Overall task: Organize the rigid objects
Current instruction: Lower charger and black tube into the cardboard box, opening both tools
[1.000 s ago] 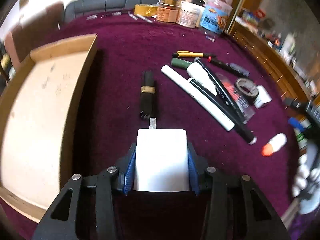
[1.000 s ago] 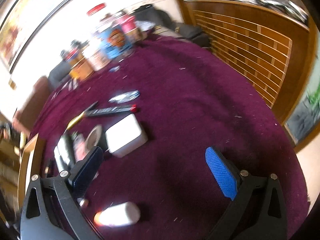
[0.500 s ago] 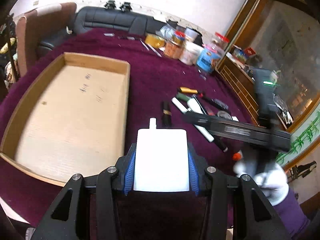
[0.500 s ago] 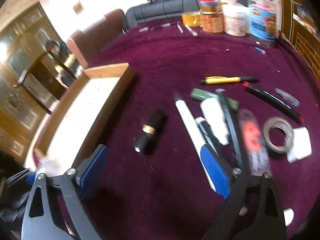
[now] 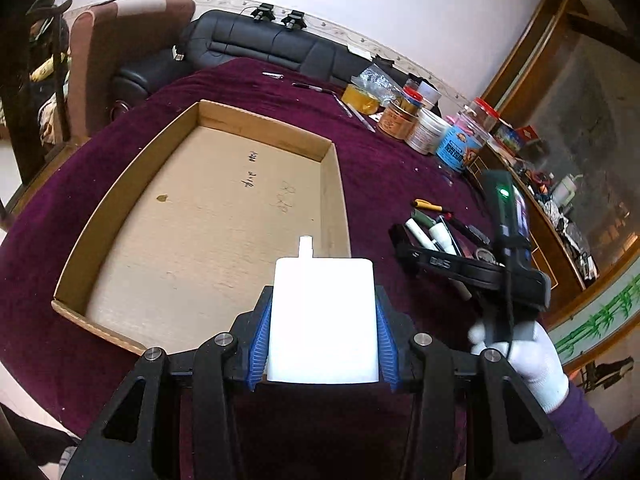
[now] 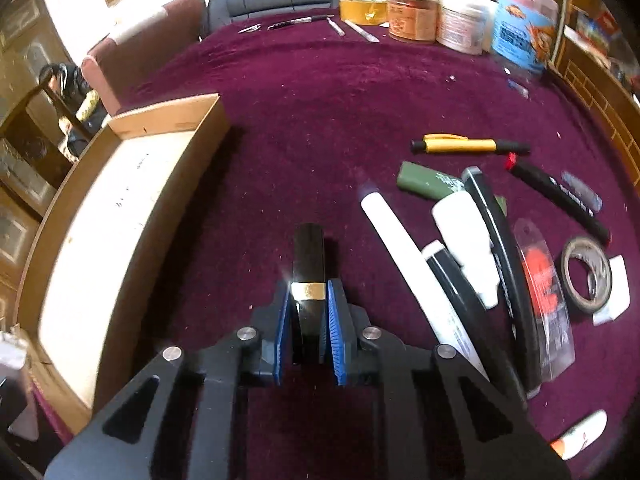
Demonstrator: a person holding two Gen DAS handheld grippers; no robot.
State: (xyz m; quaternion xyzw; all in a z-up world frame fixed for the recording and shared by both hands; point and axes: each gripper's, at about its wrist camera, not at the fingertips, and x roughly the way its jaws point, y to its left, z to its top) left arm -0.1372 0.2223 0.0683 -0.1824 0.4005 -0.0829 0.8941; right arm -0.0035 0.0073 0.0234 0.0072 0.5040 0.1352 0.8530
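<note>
Here, left gripper [image 5: 323, 334] clamps white charger [image 5: 322, 320] beside cardboard tray [image 5: 120, 196]; only right-wrist view shows right gripper [image 6: 307, 328] pinching black gold-banded tube [image 6: 308, 276].

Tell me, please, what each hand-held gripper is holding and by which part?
Left hand-held gripper clamps the white charger block by its sides. Right hand-held gripper grips the black tube around its gold band.
</note>
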